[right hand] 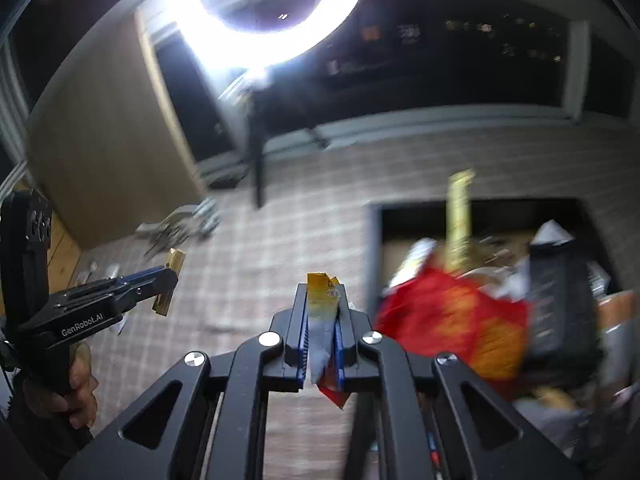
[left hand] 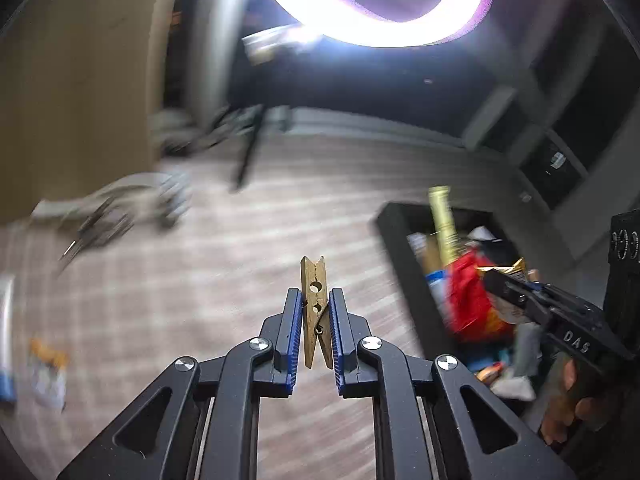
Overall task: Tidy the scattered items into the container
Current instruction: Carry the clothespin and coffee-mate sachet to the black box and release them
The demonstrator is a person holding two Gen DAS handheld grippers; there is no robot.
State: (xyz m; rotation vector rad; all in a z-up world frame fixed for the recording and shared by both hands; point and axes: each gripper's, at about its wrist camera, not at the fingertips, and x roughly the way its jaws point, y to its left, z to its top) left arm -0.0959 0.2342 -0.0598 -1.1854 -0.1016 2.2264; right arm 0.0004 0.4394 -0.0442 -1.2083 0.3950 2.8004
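My left gripper (left hand: pixel 315 300) is shut on a wooden clothespin (left hand: pixel 314 280), held upright above the checked tablecloth; it also shows at the left of the right wrist view (right hand: pixel 170 280). My right gripper (right hand: pixel 322 296) is shut on a yellow and red snack packet (right hand: pixel 320 304) just left of the black container (right hand: pixel 374 240). In the left wrist view the right gripper (left hand: pixel 486 276) holds that packet (left hand: pixel 504 268) over the container (left hand: pixel 396 232), which is full of wrappers, a red bag (right hand: pixel 448 320) and a gold stick pack (left hand: pixel 442 220).
A blurred pile of metal tools (left hand: pixel 120 208) lies at the table's far left by a wooden panel (left hand: pixel 72 80). Loose packets (left hand: pixel 48 376) lie at the left edge. A ring light (left hand: pixel 376 4) glares overhead on a black stand (left hand: pixel 248 156).
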